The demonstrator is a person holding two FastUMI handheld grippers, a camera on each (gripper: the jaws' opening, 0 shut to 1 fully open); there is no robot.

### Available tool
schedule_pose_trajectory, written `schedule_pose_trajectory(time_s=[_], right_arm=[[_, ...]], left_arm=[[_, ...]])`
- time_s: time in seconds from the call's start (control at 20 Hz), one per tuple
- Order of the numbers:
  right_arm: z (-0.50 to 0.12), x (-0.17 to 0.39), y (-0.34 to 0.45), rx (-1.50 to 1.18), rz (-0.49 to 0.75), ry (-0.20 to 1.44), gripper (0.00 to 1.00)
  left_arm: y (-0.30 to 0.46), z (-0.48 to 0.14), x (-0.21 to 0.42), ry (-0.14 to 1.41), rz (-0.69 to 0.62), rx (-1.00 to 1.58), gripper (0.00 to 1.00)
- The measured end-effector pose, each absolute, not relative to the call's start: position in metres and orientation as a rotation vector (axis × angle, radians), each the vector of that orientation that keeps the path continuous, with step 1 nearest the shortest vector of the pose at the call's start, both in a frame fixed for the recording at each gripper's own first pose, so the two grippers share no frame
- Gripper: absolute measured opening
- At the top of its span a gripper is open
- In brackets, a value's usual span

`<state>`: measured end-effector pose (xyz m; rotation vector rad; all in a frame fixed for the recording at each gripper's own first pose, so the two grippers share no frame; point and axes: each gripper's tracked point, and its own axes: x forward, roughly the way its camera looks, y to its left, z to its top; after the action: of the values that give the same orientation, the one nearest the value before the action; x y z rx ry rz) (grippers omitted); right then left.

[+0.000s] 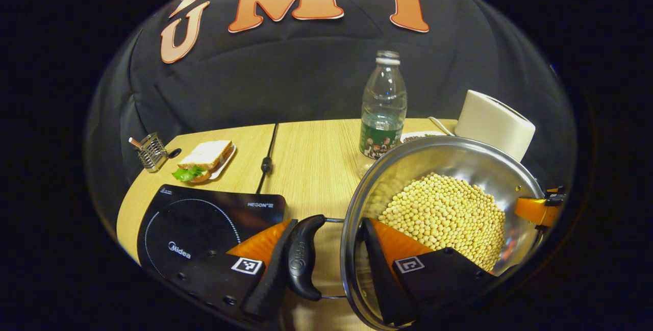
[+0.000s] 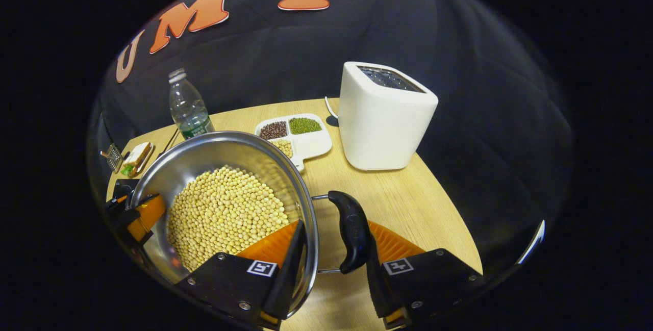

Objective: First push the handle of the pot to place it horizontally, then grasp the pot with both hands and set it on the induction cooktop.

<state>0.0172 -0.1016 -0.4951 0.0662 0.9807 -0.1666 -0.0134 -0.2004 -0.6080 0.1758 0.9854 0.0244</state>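
Left gripper view: your left gripper (image 1: 326, 264) gripped the pot (image 1: 454, 162) at one side, one finger inside the rim (image 1: 380, 264) and the other outside against the black side handle (image 1: 304, 257), so the wall and handle were clamped between them. The pot, filled with soybeans (image 1: 449, 219), sat just beside the induction cooktop (image 1: 204, 219), not on it. At the pot's far rim your right gripper (image 1: 538, 208) showed. Beyond the pot stood a water bottle (image 1: 383, 109) and a white toaster (image 1: 494, 122); beyond the cooktop lay a sandwich (image 1: 204, 160) on a plate and a small wire rack (image 1: 151, 151).

Right gripper view: your right gripper (image 2: 334, 249) held the pot (image 2: 204, 155) likewise, one finger within the rim and one outside its second black handle (image 2: 352, 231), closed upon both. Behind the pot were a divided dish of beans (image 2: 311, 142), the toaster (image 2: 385, 117) and the bottle (image 2: 187, 106), all on the wooden table (image 2: 408, 203).
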Motion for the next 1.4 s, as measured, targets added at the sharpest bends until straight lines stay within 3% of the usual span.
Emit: schedule_pose_trajectory(time_s=[0.85,1.0,1.25,1.3,1.4], right_arm=[[-0.402,0.024,0.044,0.040,-0.023,0.875,0.61],[-0.388,0.025,0.077,0.017,0.004,0.853,0.61],[-0.380,0.025,0.130,0.006,0.065,0.848,0.61],[-0.379,0.025,0.140,0.009,0.077,0.851,0.61],[-0.381,0.025,0.151,0.009,0.103,0.863,0.61]], left_arm=[[-0.055,-0.482,-0.029,0.873,0.172,0.142,0.79],[-0.024,-0.464,-0.038,0.857,0.198,0.133,0.76],[0.033,-0.441,-0.045,0.833,0.252,0.166,0.76],[0.043,-0.437,-0.048,0.832,0.262,0.174,0.81],[0.060,-0.432,-0.056,0.842,0.283,0.172,0.78]])
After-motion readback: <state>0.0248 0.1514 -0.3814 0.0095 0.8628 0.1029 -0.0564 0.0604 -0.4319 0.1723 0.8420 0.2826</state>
